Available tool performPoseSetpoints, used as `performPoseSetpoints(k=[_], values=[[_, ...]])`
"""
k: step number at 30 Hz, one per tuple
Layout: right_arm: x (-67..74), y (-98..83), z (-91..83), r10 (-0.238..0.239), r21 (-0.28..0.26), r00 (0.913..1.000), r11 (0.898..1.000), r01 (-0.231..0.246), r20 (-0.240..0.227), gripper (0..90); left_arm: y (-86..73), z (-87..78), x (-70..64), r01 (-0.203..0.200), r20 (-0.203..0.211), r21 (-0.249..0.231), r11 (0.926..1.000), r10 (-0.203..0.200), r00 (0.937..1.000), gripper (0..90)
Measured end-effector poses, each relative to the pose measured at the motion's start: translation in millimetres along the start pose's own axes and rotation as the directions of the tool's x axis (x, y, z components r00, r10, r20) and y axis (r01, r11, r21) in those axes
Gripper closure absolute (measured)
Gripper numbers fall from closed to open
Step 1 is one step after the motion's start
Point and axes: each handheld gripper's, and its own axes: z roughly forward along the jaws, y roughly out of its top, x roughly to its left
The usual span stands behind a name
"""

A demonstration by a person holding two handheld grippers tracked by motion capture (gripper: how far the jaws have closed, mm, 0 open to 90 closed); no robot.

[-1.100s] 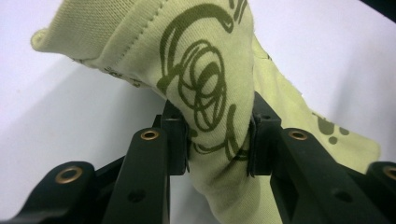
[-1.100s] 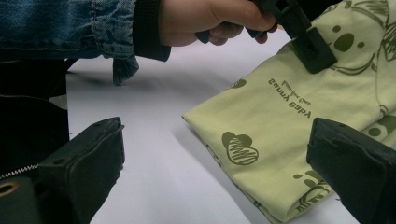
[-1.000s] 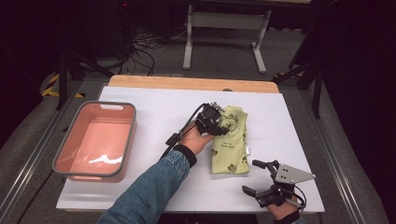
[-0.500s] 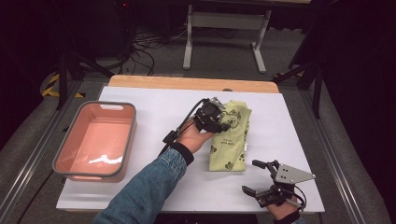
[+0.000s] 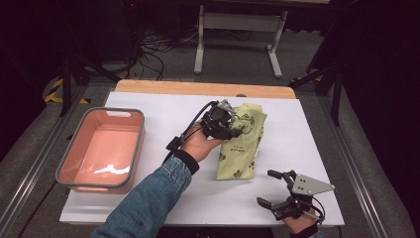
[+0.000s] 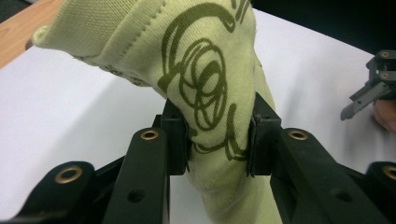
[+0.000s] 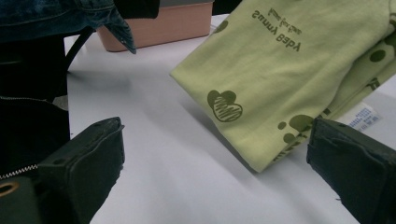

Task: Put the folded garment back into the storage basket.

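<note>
A folded pale green garment (image 5: 241,147) with dark green prints lies on the white table (image 5: 158,119), right of centre. My left gripper (image 5: 232,128) is shut on its upper left part and holds that part up off the table. In the left gripper view the bunched green cloth (image 6: 210,88) is pinched between the two black jaws. My right gripper (image 5: 270,189) rests near the table's front right edge, open, with nothing between its jaws. In the right gripper view the garment's near corner (image 7: 261,93) hangs just above the table beyond the open jaws.
A salmon-pink bin (image 5: 101,149) stands empty at the table's left. A wooden strip (image 5: 203,88) runs along the far edge. Table legs and cables lie on the floor behind. A denim sleeve (image 5: 143,198) crosses the front middle.
My left gripper has risen and drawn the garment's upper part up and slightly left with it. The right gripper has stayed where it was.
</note>
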Motion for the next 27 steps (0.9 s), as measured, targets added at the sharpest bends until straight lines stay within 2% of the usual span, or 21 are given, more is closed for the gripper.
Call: performPoseSetpoints(k=[9,20,27], values=[[0.0,0.0,0.5,0.000,0.005,1.0000,1.000,0.000,0.003,4.7,-0.3,-25.9,-6.0,-0.026,-0.001,-0.021,0.9994,0.026,0.9997,67.4],[0.3,0.1,0.7,0.000,0.006,1.0000,1.000,0.000,0.003,4.7,-1.5,-48.7,-15.4,-0.054,-0.001,-0.035,0.9979,0.054,0.9985,67.4],[0.3,0.0,0.7,0.001,0.008,1.0000,1.000,-0.001,0.004,4.7,-2.6,-61.6,-20.6,-0.086,-0.026,-0.010,0.9963,0.085,0.9960,67.4]])
